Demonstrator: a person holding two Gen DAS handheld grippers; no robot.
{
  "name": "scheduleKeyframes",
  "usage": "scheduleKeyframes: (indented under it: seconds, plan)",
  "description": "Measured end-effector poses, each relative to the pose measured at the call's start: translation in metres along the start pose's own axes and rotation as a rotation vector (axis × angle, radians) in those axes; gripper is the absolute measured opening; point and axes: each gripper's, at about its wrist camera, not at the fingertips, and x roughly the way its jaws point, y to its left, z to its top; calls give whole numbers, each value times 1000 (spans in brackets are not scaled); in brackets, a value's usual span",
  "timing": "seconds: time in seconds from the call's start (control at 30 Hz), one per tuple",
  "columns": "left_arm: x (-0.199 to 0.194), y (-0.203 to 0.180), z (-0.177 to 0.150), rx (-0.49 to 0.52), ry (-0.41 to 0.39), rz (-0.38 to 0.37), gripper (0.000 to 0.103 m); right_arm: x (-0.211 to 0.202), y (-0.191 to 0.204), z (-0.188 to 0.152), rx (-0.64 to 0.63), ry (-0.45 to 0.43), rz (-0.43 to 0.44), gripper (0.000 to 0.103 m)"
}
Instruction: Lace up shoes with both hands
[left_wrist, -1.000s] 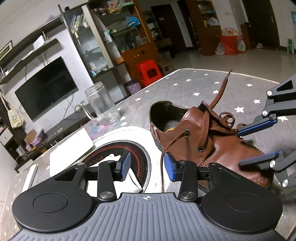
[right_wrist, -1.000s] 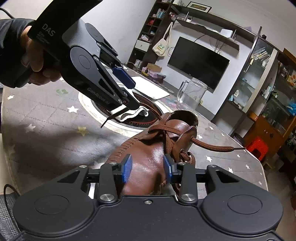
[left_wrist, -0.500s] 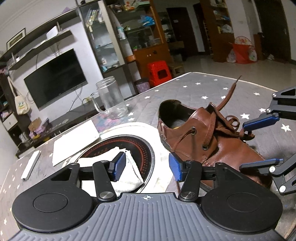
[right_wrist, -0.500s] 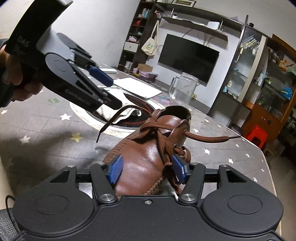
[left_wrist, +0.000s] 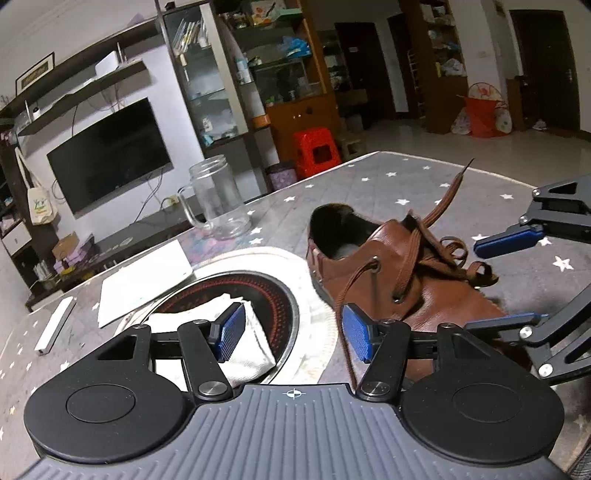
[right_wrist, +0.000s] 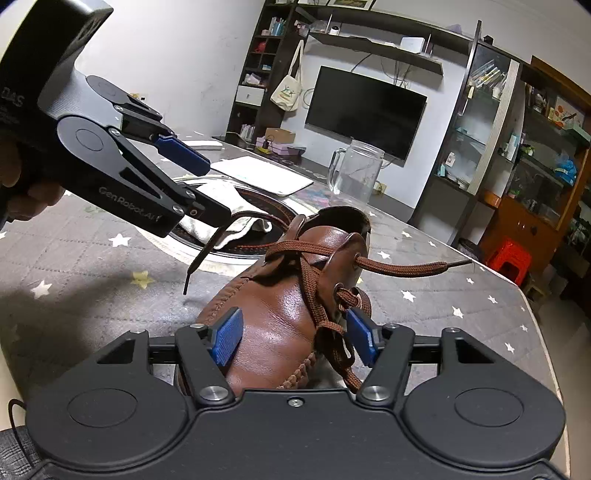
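Note:
A brown leather shoe (left_wrist: 436, 295) lies on the grey star-patterned table, its toe towards my right gripper (right_wrist: 294, 341). That gripper is open, its blue pads on either side of the toe (right_wrist: 280, 325) without pinching it. My left gripper (left_wrist: 293, 334) is open beside the shoe's heel side. One brown lace end (left_wrist: 345, 332) hangs from an eyelet just past its right pad; in the right wrist view this lace end (right_wrist: 207, 247) drapes off the lower finger (right_wrist: 207, 212) of the left gripper (right_wrist: 214, 192). The other lace end (right_wrist: 413, 267) sticks out sideways, free.
A round recessed hob (left_wrist: 284, 295) with a white cloth (left_wrist: 243, 347) in it sits left of the shoe. Behind stand a glass mug (left_wrist: 218, 199), a white sheet (left_wrist: 144, 280) and a white bar (left_wrist: 55, 325). The table edge (right_wrist: 532, 306) runs behind the shoe.
Both grippers have opened wider over the last second. The left gripper has shifted slightly, and the lace end still hangs loose by its right pad.

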Motion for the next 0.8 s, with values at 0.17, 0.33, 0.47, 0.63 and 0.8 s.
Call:
scheduleKeyframes:
  seconds: [0.17,0.33,0.47,0.63,0.8]
  plan:
    - [-4,-7,2,18,-17,-21,60,0,1,0,0,-1,-3,66]
    - [-8,-13,6,41,-44,-54,60,0,3,-1,-2,0,-9,69]
    - [-10,-19,12,64,-62,-74,60,1,2,-2,5,1,-19,72]
    - [-8,-29,17,93,-71,-99,60,1,0,-3,17,3,-27,75]
    - [-5,-36,18,118,-72,-121,59,1,-2,-4,19,5,-38,80]
